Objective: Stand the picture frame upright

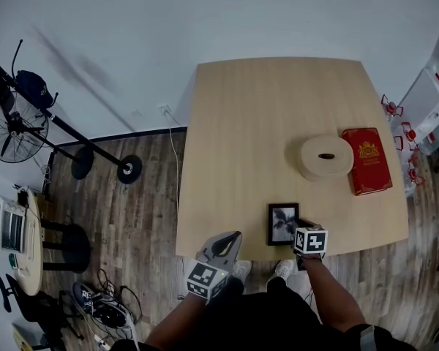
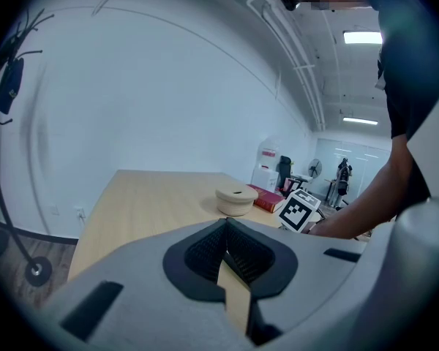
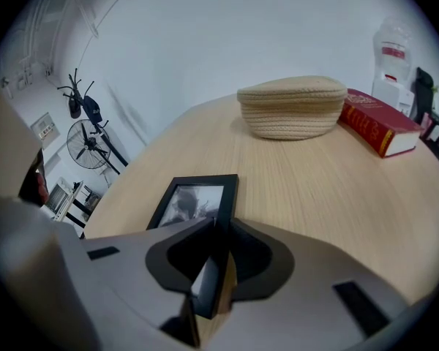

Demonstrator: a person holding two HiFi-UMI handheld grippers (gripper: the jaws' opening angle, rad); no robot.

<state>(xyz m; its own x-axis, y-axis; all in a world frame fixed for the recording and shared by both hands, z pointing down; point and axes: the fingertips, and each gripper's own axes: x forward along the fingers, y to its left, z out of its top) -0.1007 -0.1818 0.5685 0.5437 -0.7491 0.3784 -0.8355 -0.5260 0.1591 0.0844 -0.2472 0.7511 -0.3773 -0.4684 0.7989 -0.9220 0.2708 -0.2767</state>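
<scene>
A small black picture frame with a grey photo lies face up on the wooden table, close to its front edge. My right gripper is at the frame's right side. In the right gripper view the frame runs away from me, and the right gripper is shut on its right edge near the near corner. My left gripper hangs at the table's front edge, left of the frame and apart from it. In its own view the left gripper is shut with nothing held.
A round woven beige basket and a red book sit at the table's right. A fan and a wheeled stand are on the floor to the left. Cables lie by my feet.
</scene>
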